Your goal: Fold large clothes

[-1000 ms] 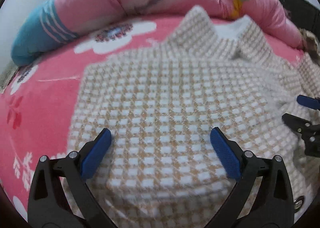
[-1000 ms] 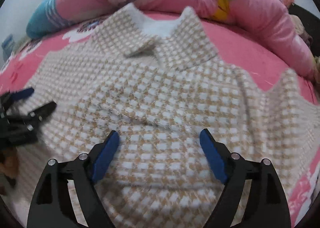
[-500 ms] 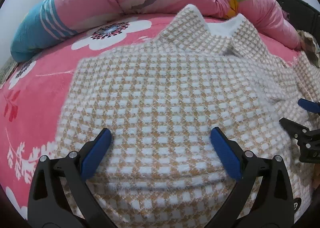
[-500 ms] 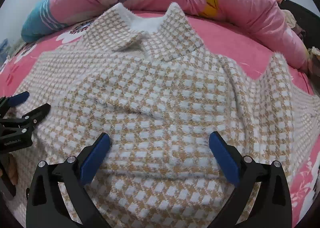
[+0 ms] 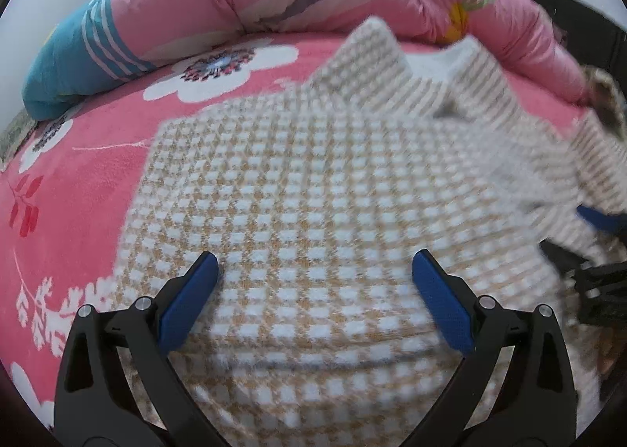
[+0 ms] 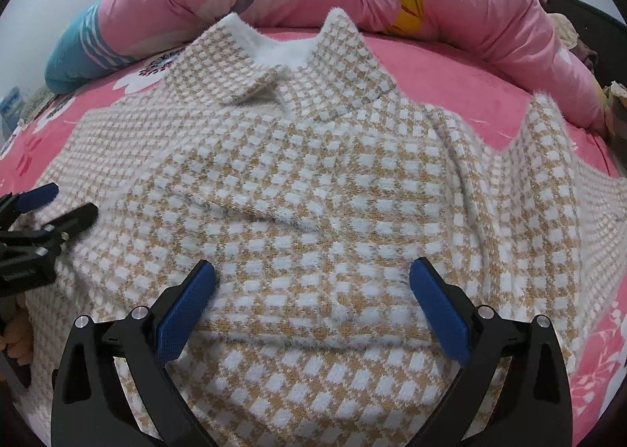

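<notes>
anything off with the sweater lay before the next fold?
Mostly fine. The checked sweater lies collar-up on the pink bedspread, but a diagonal ridge crosses the chest, so it isn't flat.

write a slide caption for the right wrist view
Open right tool above a checked sweater spread on a pink bed, left tool at its edge.

2 handheld grippers point steeply downward, side by side. The left gripper (image 5: 313, 278) has its blue-padded jaws spread wide, empty. The right gripper (image 6: 312, 278) has just opened its jaws wide, nothing gripped between them.
</notes>
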{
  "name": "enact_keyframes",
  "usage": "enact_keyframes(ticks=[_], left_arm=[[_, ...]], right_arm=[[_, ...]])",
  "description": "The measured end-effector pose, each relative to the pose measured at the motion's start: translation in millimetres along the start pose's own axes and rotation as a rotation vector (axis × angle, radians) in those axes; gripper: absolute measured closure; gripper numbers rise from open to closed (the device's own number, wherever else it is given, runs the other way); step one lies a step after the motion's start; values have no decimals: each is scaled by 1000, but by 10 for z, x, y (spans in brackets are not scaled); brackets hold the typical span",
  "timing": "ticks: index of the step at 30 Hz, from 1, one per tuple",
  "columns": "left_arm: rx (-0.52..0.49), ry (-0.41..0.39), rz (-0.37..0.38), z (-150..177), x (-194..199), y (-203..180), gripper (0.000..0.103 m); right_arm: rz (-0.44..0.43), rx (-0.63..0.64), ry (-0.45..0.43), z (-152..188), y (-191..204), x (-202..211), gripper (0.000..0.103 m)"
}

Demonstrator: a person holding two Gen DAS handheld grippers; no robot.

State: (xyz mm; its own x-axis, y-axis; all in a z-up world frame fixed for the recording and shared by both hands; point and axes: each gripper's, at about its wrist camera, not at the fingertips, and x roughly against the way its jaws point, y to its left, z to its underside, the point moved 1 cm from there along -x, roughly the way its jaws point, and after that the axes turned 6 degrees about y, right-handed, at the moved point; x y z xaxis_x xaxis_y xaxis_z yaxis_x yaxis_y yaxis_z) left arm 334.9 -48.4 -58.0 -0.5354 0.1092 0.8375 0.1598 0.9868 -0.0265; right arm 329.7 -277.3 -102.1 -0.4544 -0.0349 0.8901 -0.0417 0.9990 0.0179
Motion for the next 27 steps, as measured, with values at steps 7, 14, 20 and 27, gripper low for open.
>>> enact_keyframes(ticks=[7,14,20,27], left_arm=[[-7,9,16,160,-53,-11,7],[-2,1,25,238,-38,15,7],[-3,2,24,250,-39,9,6],[-4,-3,26,213,-41,12,7]], right_arm=[[-30,-15,-40,67,-92,332,7],[-48,-132,-139,282,-864,1005,7],[-54,-454,-166,455,-2188,1303,12],[-36,-851,-148,584,-3646,1219,37]])
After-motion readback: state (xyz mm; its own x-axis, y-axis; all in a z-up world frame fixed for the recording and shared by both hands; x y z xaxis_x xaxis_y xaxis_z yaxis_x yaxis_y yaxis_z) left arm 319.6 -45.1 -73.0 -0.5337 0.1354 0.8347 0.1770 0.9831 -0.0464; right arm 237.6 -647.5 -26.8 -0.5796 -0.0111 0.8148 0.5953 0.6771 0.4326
